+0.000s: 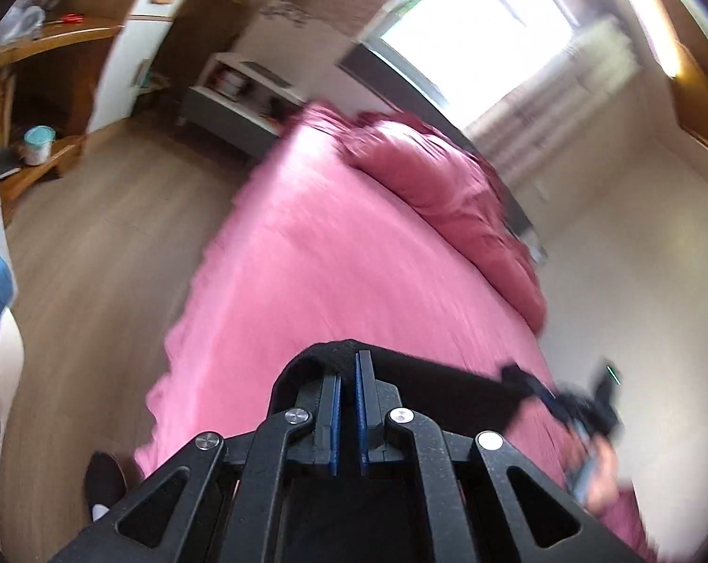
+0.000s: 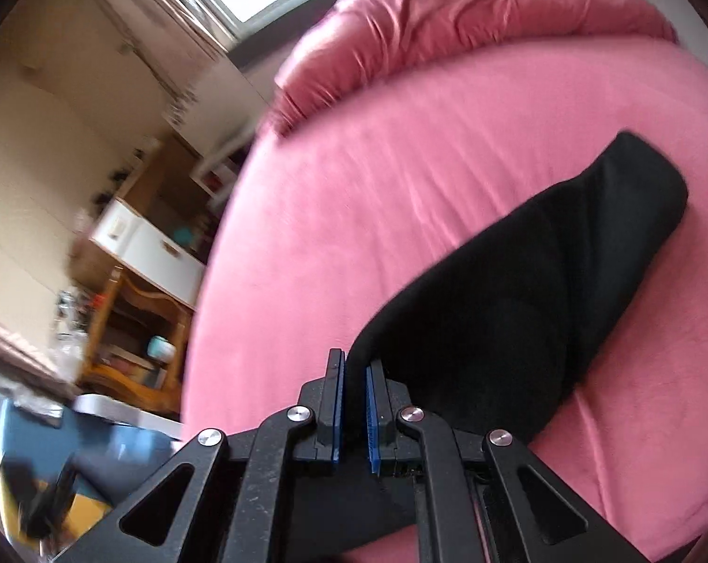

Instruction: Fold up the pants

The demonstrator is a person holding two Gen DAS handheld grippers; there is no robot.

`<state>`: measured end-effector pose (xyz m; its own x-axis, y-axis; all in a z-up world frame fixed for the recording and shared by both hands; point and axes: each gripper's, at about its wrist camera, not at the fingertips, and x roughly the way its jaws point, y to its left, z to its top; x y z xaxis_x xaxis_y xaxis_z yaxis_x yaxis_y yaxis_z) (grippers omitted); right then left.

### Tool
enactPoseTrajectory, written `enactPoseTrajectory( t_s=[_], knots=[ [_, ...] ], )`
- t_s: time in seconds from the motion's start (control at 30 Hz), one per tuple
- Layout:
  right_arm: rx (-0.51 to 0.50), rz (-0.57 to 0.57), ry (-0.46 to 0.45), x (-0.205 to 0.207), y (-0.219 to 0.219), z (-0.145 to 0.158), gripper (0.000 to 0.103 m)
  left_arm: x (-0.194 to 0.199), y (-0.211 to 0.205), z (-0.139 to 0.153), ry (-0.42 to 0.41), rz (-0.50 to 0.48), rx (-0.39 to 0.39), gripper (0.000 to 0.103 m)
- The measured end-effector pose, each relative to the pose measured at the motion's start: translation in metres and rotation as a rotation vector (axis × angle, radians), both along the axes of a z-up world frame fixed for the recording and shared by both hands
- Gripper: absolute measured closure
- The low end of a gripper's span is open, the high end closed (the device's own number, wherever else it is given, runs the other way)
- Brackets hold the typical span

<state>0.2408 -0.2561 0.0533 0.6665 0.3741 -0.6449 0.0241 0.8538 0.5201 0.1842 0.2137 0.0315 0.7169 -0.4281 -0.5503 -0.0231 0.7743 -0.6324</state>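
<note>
The black pants [image 2: 532,281] lie on a pink bed [image 2: 401,164], stretching away to the upper right in the right wrist view. My right gripper [image 2: 354,366] is shut on the near edge of the pants. In the left wrist view my left gripper [image 1: 349,366] is shut on another black edge of the pants [image 1: 448,389], lifted above the pink bed [image 1: 330,258]. The other gripper [image 1: 583,408] shows blurred at the right, holding the same stretch of cloth.
A pink duvet [image 1: 448,197] is bunched at the head of the bed under a window [image 1: 476,33]. Wooden floor [image 1: 96,258], a wooden desk [image 1: 35,94] and a white cabinet stand to the left. A wooden chair [image 2: 133,319] stands beside the bed.
</note>
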Motion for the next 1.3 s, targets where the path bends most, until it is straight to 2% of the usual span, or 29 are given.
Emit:
enactPoseTrajectory(
  t_s=[0.1,0.3,0.37,0.47,0.57,0.63,0.73,0.87,0.97,1.2,1.3],
  knots=[
    [0.011,0.037,-0.062,-0.043,-0.005,0.015,0.095,0.026,0.000,0.005,0.035,0.008,0.029,0.098],
    [0.035,0.055,-0.096,-0.114,-0.011,0.004,0.095,0.053,-0.021,0.029,0.065,-0.053,0.116,0.098],
    [0.063,0.043,-0.090,-0.131,-0.020,0.000,0.095,0.051,-0.035,0.037,0.055,-0.074,0.186,0.098],
    [0.077,0.046,-0.081,-0.152,-0.027,-0.014,0.095,0.023,-0.039,0.038,0.024,-0.089,0.212,0.098],
    [0.091,0.060,-0.064,-0.177,-0.030,-0.027,0.095,-0.021,-0.031,0.030,-0.015,-0.080,0.201,0.098],
    [0.088,0.076,-0.057,-0.198,-0.029,-0.035,0.095,-0.053,-0.027,0.022,-0.030,-0.070,0.188,0.098],
    [0.081,0.098,-0.035,-0.223,-0.023,-0.047,0.095,-0.100,-0.022,0.003,-0.007,-0.044,0.175,0.098],
    [0.069,0.124,0.012,-0.250,-0.014,-0.067,0.095,-0.146,-0.012,-0.026,0.061,-0.001,0.118,0.098],
    [0.050,0.145,0.058,-0.269,-0.007,-0.084,0.095,-0.176,-0.008,-0.057,0.141,0.022,0.109,0.098],
    [0.020,0.146,0.147,-0.295,-0.004,-0.124,0.095,-0.206,-0.008,-0.112,0.298,0.047,0.090,0.098],
    [0.008,0.151,0.172,-0.299,-0.006,-0.139,0.095,-0.207,-0.007,-0.124,0.328,0.056,0.088,0.098]
  ],
)
